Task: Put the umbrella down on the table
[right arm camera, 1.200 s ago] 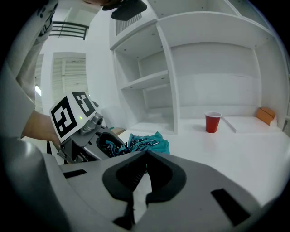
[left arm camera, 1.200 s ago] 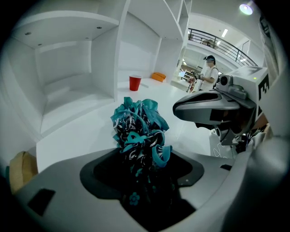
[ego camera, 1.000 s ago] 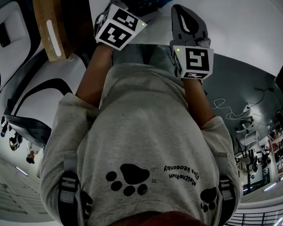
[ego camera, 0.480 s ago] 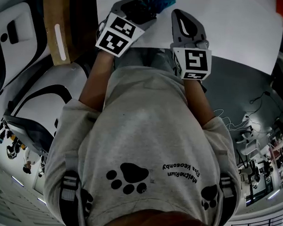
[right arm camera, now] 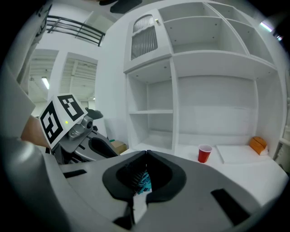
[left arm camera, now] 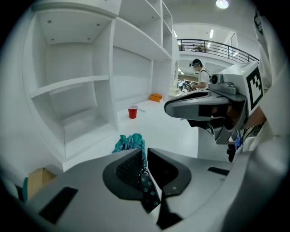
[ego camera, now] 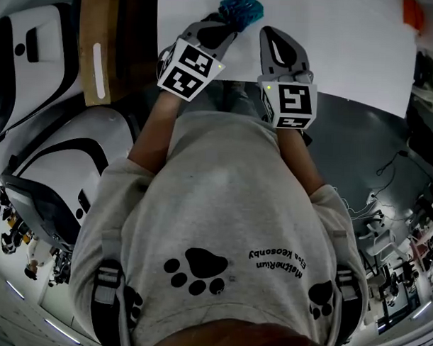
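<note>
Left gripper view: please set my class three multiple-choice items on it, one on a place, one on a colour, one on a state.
1. Where does the red cup stand?
A. On a high shelf
B. On the white table
C. On the floor

2. What colour is the umbrella?
A. Teal
B. Yellow
C. Pink

3. In what state is the umbrella?
A. Spread wide open
B. Turned inside out
C. Bunched up, closed

Answers:
1 B, the cup stands upright out on the bare white top.
2 A, its cloth is plainly blue-green.
3 C, the cloth lies gathered in one small bundle.
</note>
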Available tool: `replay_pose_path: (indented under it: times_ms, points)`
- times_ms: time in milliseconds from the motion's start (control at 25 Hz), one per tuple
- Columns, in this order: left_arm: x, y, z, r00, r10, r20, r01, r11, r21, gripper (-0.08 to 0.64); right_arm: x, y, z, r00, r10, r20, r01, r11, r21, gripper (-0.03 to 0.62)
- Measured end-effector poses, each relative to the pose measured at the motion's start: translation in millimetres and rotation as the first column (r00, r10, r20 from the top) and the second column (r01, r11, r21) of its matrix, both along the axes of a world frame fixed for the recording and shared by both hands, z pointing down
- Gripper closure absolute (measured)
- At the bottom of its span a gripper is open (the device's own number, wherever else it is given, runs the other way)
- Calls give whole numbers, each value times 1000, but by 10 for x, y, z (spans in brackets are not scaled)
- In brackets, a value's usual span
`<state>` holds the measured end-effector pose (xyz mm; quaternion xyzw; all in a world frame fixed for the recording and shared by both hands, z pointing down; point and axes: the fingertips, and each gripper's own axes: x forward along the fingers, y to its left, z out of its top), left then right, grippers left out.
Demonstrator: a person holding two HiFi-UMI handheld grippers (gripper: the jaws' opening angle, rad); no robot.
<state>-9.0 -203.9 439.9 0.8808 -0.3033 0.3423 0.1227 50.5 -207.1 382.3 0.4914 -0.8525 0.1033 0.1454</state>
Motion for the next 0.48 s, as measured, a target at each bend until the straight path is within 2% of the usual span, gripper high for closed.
replay_pose_path:
  times_ms: [200,480]
  points:
    - [66,60,-17,999,-30,-23,30,999,20,540,81,18,-28,1000,-1,2,1,999,35,560]
    - [87,112,-313,994,-78,-77,84,994,75,541,116,54,-250,1000,-11,8,10,997,82,560]
